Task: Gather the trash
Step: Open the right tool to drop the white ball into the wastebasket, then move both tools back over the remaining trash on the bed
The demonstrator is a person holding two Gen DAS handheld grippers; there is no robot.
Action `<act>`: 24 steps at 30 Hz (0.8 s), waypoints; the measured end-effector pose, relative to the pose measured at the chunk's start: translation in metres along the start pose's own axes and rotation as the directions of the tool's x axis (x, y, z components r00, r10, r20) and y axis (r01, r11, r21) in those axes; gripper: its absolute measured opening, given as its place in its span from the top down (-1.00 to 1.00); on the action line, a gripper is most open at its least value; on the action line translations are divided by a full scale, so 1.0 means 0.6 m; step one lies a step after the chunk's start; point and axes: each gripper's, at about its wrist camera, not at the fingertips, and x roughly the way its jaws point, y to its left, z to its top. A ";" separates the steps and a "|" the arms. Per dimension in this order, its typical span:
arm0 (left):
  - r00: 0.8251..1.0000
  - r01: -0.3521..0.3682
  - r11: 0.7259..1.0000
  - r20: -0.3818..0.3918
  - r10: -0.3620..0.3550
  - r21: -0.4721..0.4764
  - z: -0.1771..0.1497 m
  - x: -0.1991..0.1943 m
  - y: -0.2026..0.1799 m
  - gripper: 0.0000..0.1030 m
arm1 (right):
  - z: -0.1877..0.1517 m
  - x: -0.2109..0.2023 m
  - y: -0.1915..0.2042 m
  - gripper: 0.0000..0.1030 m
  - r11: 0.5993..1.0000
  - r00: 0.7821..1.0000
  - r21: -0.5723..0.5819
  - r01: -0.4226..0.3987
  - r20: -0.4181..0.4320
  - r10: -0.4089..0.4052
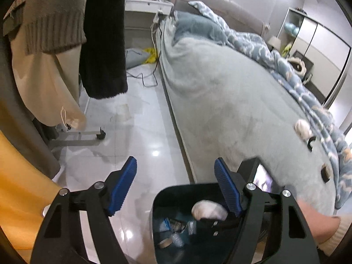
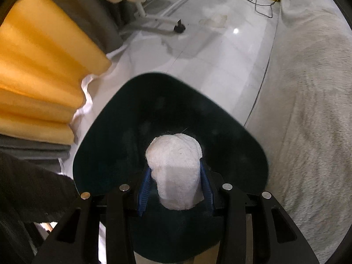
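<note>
Now, on my far left an orange curtain (image 2: 37, 70) hangs down to the pale tiled floor (image 1: 136, 132), with coats on a wheeled rack (image 1: 88, 135) beyond it. My left claw (image 1: 175, 184) is spread wide and holds nothing; its tips hover above the floor and the near rim of the dark trash bin (image 1: 176, 190). Inside the bin I can see bits of plastic wrapping (image 1: 173, 231) at the bottom. Moving right, my right claw (image 2: 175, 177) is pinching a wad of white tissue (image 2: 176, 167) between its blue pads (image 2: 144, 189), and the wad sits directly over the open mouth of the bin, clear of its walls. Further right, the bed (image 1: 231, 101) with a grey cover runs just beside the bin, a blue patterned duvet (image 1: 264, 50) bunched along its far side.
</note>
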 end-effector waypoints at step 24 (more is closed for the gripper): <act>0.975 0.010 0.998 0.222 -0.023 0.059 0.068 -0.086 -0.075 -0.69 | -0.063 -0.122 0.038 -0.63 1.000 0.984 -0.010 -0.010 0.178 0.012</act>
